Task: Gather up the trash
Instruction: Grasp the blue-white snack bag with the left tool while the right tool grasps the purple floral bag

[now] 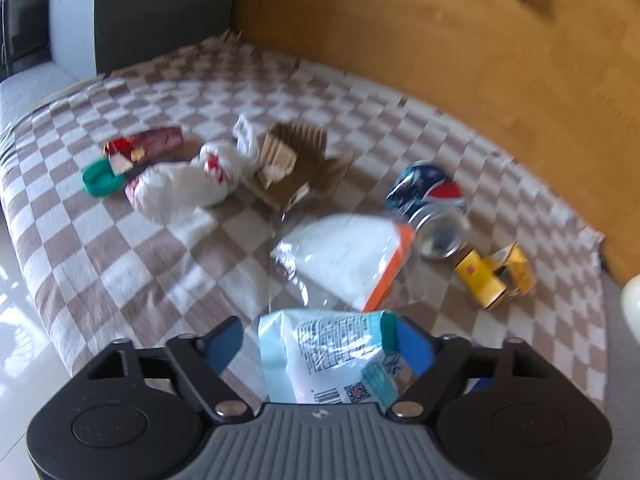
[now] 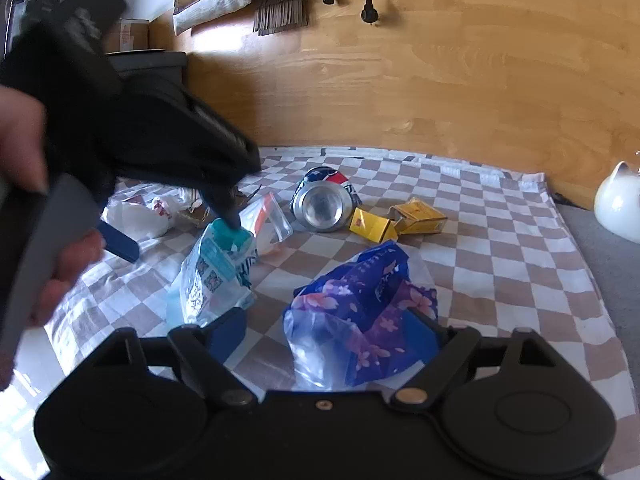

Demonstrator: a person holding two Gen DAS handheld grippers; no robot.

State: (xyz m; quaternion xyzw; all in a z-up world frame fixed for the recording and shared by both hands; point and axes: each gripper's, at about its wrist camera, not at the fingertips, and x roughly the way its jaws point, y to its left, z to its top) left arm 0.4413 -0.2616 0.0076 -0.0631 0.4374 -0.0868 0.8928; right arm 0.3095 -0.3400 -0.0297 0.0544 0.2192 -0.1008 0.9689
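- A person's two handheld grippers work a checked blanket (image 1: 120,248) strewn with litter, set against a wooden wall.
- The left gripper (image 1: 320,344) straddles a pale blue printed packet (image 1: 332,356). Its blue pads sit at either edge of the wrapper, the right-hand one touching it, but the motion blur leaves it unclear whether they are yet pressing; the jaws stand fairly wide.
- The right gripper (image 2: 328,332) has a purple flowered plastic bag (image 2: 360,304) between its fingers. The bag appears to lie against the right-hand pad, with a visible gap at the other, so the tongs read as spread and not yet clamped.
- The person's hand (image 2: 24,184) holding the left tool fills the left side of the right wrist view.
- Still lying on the blanket: a crushed cola can (image 1: 432,208), a yellow carton (image 1: 496,276), a clear zip bag with an orange strip (image 1: 352,256), torn cardboard (image 1: 296,164), a white plastic bag (image 1: 184,188), a red wrapper (image 1: 148,144) and a green lid (image 1: 100,180).
- No bin or sack for the collected rubbish is in view, and nothing appears gathered; judged from this, the job is at an early stage, with nearly every piece left to pick up.
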